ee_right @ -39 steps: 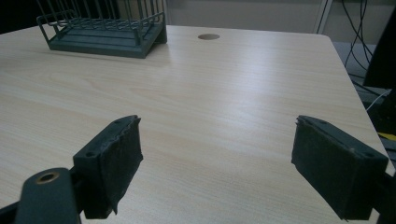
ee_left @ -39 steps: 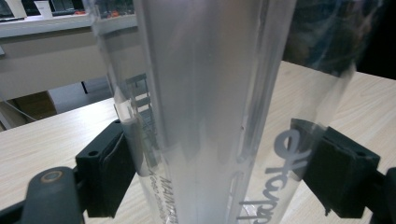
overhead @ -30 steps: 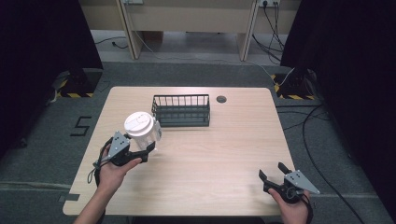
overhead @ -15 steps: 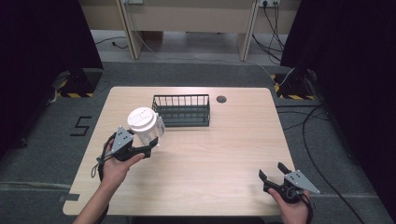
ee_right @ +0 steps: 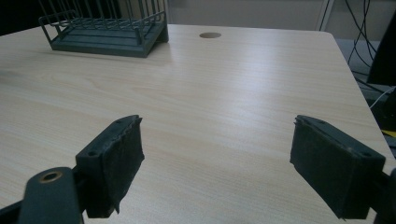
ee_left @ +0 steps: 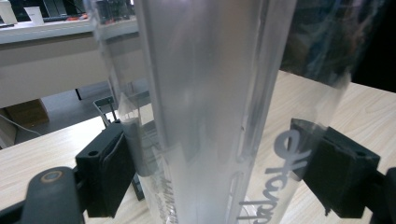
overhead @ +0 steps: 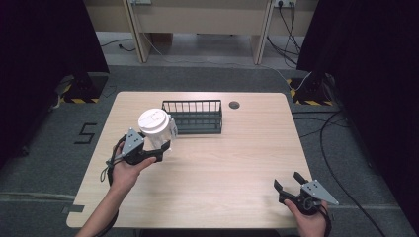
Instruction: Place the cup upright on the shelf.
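Observation:
A clear plastic container with a white lid (overhead: 154, 124) is held above the table at the left, and my left gripper (overhead: 157, 151) is shut on its body. In the left gripper view the clear container (ee_left: 210, 102) stands between both black pads (ee_left: 109, 172), with grey lettering on its wall. A dark wire rack (overhead: 193, 116) stands on the table just right of the container. My right gripper (overhead: 290, 186) rests near the table's front right edge, open with nothing between its fingers (ee_right: 114, 158).
The light wooden table (overhead: 237, 153) has a round cable hole (overhead: 234, 104) behind the rack. The wire rack (ee_right: 105, 28) sits far ahead in the right gripper view. Cables lie on the floor at the right, and desk legs stand beyond the table.
My left gripper has carried the container to the right and a little away, closer to the wire rack. The right gripper has stayed in place.

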